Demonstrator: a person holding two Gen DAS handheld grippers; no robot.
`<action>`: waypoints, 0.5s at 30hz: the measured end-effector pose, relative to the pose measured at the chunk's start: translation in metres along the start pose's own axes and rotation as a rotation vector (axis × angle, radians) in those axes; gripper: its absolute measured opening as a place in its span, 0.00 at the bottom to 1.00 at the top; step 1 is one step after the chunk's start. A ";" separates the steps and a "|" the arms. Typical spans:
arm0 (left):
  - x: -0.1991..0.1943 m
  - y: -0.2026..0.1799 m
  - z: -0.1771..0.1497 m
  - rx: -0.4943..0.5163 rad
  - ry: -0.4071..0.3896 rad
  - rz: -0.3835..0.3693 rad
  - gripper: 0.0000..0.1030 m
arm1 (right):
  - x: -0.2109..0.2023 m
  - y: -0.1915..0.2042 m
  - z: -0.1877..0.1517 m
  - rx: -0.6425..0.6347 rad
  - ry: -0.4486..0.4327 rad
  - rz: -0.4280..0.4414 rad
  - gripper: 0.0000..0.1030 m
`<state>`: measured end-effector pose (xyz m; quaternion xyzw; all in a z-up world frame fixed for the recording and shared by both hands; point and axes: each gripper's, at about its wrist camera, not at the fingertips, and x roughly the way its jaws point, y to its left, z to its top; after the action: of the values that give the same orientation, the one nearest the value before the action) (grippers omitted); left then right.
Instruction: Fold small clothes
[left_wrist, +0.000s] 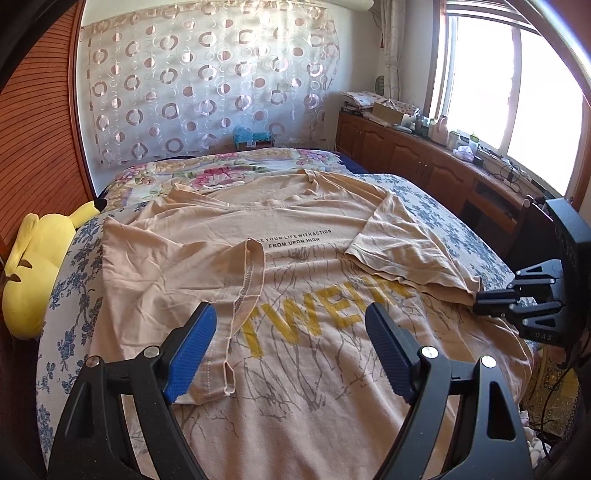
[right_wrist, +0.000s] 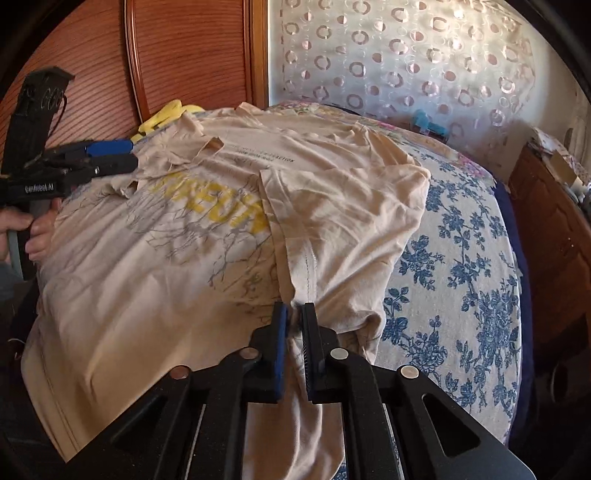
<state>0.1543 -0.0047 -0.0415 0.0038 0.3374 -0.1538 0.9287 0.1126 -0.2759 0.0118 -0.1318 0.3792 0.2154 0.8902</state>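
A beige T-shirt (left_wrist: 303, 295) with yellow letters lies spread on the bed; it also shows in the right wrist view (right_wrist: 147, 258). Both sleeves are folded in over the chest. My left gripper (left_wrist: 291, 325) is open above the shirt, its left blue pad beside the folded left sleeve (left_wrist: 243, 295). It shows at the left of the right wrist view (right_wrist: 129, 153). My right gripper (right_wrist: 293, 314) is shut on the shirt's right side fold, below the right sleeve (right_wrist: 332, 206). It shows at the right of the left wrist view (left_wrist: 480, 299).
The bed has a blue floral sheet (right_wrist: 461, 258) and a pink floral quilt (left_wrist: 221, 173) at its far end. A yellow plush toy (left_wrist: 29, 273) lies at the bed's left edge by a wooden wall. A wooden cabinet (left_wrist: 424, 155) with clutter runs under the window.
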 end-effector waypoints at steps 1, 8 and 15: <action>-0.001 0.002 0.000 -0.004 -0.001 0.001 0.81 | 0.001 0.001 0.000 -0.010 0.002 0.009 0.09; -0.005 0.020 0.001 -0.026 -0.011 0.022 0.81 | -0.003 -0.008 0.003 0.026 -0.044 0.020 0.48; -0.008 0.042 0.003 -0.045 -0.020 0.063 0.81 | 0.001 -0.022 0.011 0.079 -0.081 -0.027 0.60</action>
<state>0.1622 0.0377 -0.0384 -0.0081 0.3314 -0.1168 0.9362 0.1304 -0.2904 0.0204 -0.0929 0.3493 0.1936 0.9121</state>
